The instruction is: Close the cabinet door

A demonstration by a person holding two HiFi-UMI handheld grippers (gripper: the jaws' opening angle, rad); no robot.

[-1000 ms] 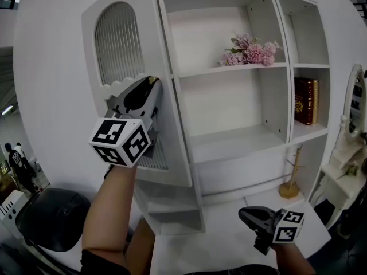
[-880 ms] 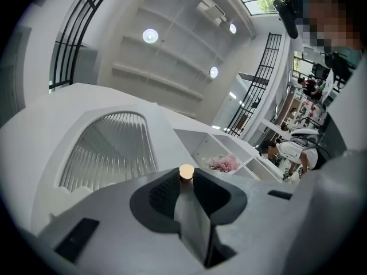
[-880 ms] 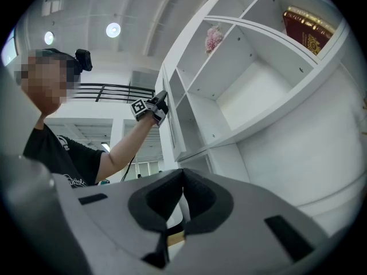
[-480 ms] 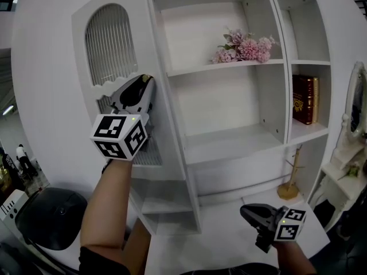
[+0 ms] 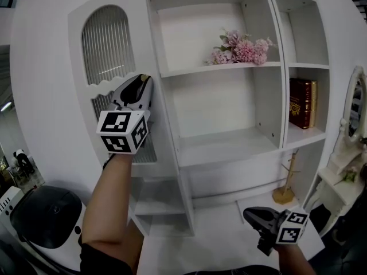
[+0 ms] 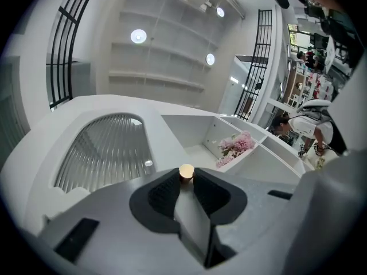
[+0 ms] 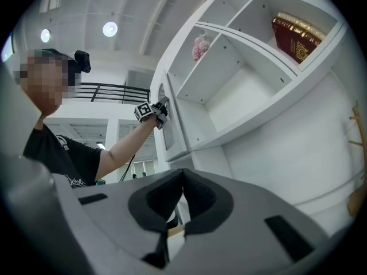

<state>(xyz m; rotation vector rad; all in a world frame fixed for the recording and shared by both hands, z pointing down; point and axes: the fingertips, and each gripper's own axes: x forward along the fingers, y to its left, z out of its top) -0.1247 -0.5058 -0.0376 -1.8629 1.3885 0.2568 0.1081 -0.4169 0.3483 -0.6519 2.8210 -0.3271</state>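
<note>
1. Left gripper (image 6: 185, 177): my jaws pinch the small brass knob (image 6: 186, 171) between their black pads; the knob's round face shows just above the tips.
2. Cabinet door (image 5: 142, 44), white, with an arched ribbed panel (image 5: 106, 47): it carries the knob near its right edge. It stands open, swung out at the left of the bare shelves. From the right gripper view I see it edge-on, angled away from the cabinet (image 5: 276, 85) front.
3. Right gripper (image 7: 183, 175): jaws pressed together, nothing between them, held low over the desk (image 5: 223, 239), well apart from the door.
4. Upper shelf, middle compartment: a bunch of pink flowers (image 5: 239, 48) lying at the right, inside the shelf line.
5. Right compartment: a dark red book (image 5: 302, 102), upright against the back.
6. Desk, below the right compartment: a thin wooden stand (image 5: 285, 187) on a round base.
7. Far right: a white-framed mirror (image 5: 356, 105) on white furniture.
8. Lower left, under my left forearm (image 5: 112, 205): a black domed object (image 5: 49, 217), near the door's outer side.
</note>
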